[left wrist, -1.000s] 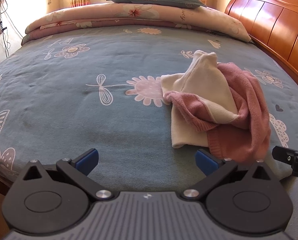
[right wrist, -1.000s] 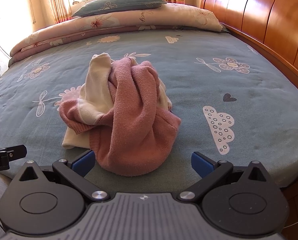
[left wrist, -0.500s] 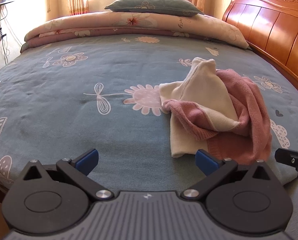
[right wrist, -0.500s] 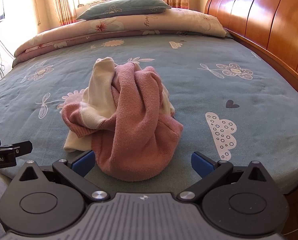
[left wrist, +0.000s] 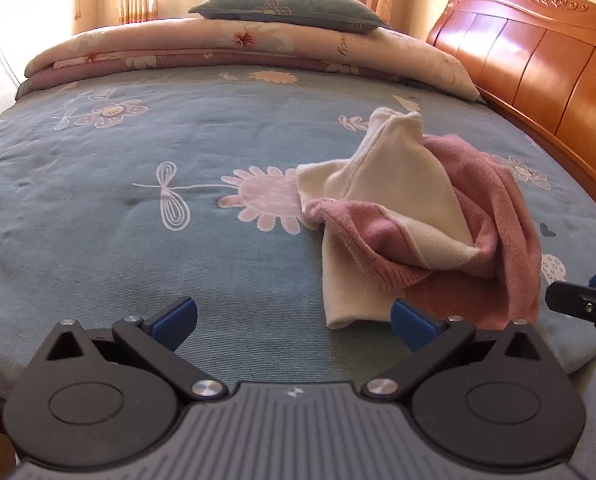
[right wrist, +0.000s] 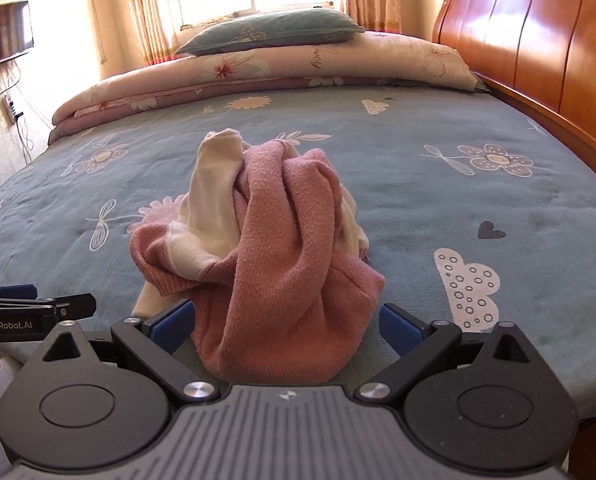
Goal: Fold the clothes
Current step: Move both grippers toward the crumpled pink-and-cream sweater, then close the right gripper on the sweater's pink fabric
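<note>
Crumpled pink-and-cream knitted garment [right wrist: 274, 248] heaped on the blue flower-print bedsheet [left wrist: 98, 200], near the front edge, within reach for unfolding. Right gripper [right wrist: 288, 322] spread wide, empty, the heap's near pink edge sitting between its jaws. Left gripper [left wrist: 294, 316] likewise agape, garment just beyond and to its right.
</note>
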